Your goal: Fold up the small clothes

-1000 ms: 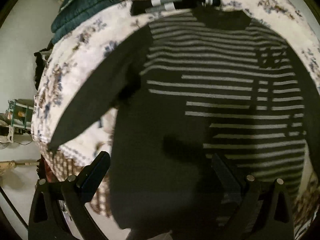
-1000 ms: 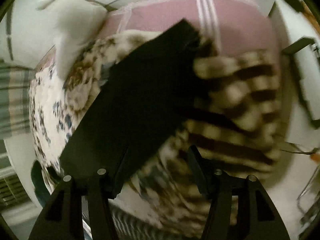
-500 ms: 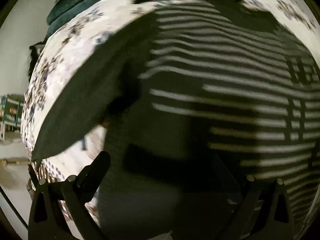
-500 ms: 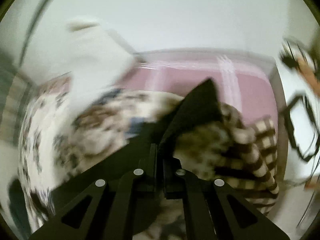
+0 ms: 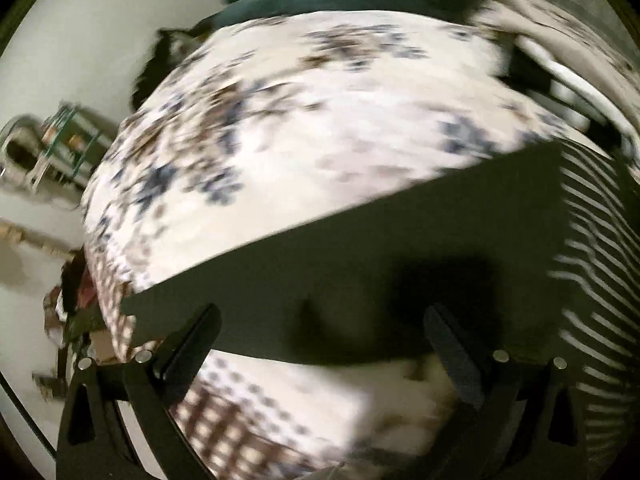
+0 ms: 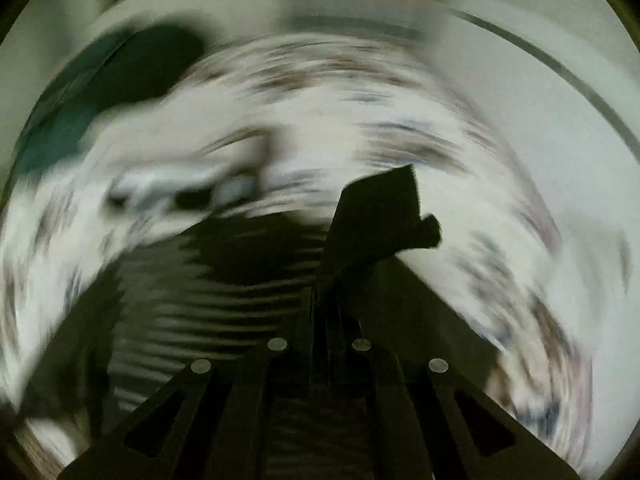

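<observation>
Sweater sleeve (image 5: 360, 264) lies crosswise ahead of left gripper (image 5: 320, 344).
Left fingers wide apart, empty; right gripper (image 6: 324, 300) fingers pinched on sweater's (image 6: 224, 300) other sleeve (image 6: 380, 216).

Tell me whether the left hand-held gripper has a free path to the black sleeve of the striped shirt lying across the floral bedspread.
Probably yes: the left hand-held gripper is open, the black sleeve lies flat just ahead of its fingertips, and nothing visible covers it.
</observation>
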`<move>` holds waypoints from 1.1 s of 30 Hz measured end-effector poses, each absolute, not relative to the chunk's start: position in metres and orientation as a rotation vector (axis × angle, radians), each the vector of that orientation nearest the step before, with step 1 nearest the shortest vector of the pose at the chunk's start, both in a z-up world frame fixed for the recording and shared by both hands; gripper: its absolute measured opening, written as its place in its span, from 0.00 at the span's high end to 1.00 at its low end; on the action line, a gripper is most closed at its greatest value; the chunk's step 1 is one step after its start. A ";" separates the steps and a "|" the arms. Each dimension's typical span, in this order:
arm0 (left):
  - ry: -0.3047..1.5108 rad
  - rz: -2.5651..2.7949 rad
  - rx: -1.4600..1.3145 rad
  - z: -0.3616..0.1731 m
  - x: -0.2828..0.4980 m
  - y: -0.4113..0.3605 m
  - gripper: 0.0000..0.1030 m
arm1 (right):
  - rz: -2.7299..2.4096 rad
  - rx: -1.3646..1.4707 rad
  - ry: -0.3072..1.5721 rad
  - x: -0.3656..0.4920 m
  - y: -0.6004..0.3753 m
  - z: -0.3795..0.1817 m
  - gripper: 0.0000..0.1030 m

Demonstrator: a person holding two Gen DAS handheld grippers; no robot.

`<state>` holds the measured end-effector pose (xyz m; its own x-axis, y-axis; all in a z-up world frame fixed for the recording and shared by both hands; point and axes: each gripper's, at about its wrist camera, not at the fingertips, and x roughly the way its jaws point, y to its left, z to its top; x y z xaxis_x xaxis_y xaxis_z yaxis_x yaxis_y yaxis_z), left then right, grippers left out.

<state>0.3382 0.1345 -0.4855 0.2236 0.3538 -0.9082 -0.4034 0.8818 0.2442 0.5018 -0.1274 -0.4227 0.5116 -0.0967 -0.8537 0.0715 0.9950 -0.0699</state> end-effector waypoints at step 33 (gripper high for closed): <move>1.105 0.851 -1.150 -0.581 0.201 0.395 0.42 | -0.178 0.378 1.609 0.418 -0.086 -0.586 0.24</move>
<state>0.2009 0.3945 -0.5808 0.2644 -0.0224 -0.9641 -0.9379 0.2267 -0.2625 0.4184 -0.0864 -0.5864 -0.0350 0.1335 -0.9904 0.3471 0.9310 0.1133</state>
